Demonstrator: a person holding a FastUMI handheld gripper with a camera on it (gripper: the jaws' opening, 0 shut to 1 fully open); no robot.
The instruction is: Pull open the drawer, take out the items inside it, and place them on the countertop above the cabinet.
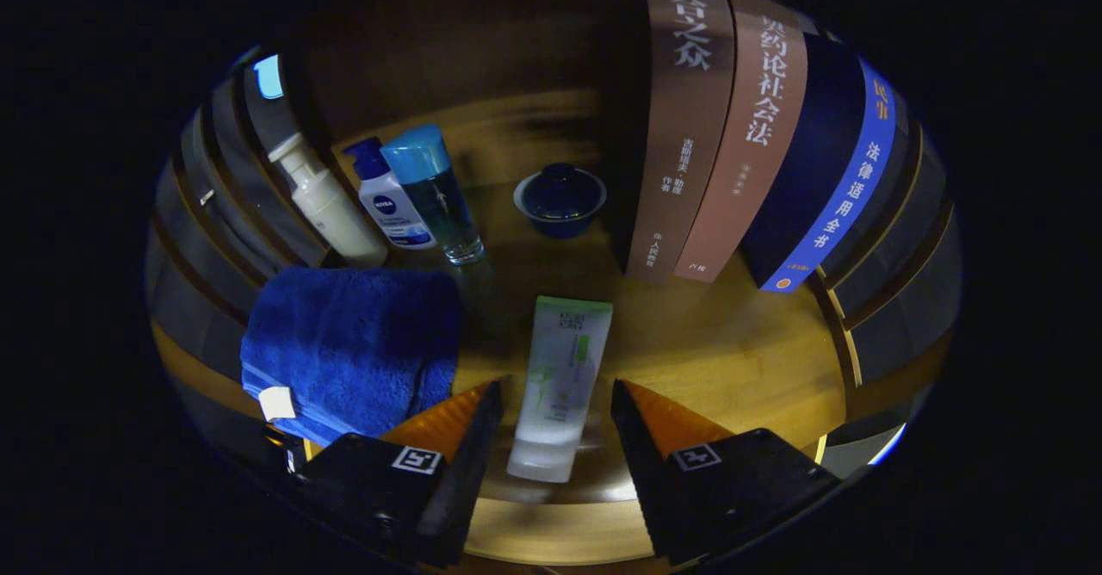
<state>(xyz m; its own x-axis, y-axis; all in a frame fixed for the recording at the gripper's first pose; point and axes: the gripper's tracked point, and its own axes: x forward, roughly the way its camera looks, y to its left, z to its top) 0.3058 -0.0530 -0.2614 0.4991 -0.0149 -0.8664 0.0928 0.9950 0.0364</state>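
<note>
The tube (561, 386) lies on the countertop (732, 360) between the gripper's (557, 407) parted fingers (placing step, seemingly); next, back away without nudging it.

**Dim booth, warm wooden worktop**

The wooden worktop (732, 360) is the landmark: a honey-coloured, smooth surface, brightest along its near part and darkening toward the back, where it meets a brown wooden back panel (482, 50) that rises behind it in deep shadow. To either side of the worktop stand dark slatted walls (895, 256) with thin pale wooden strips running between grey bands. Beyond the worktop's far left corner a small pale blue patch of light (269, 76) glows. Light is low overall, falling mostly on the worktop's near part.
</note>
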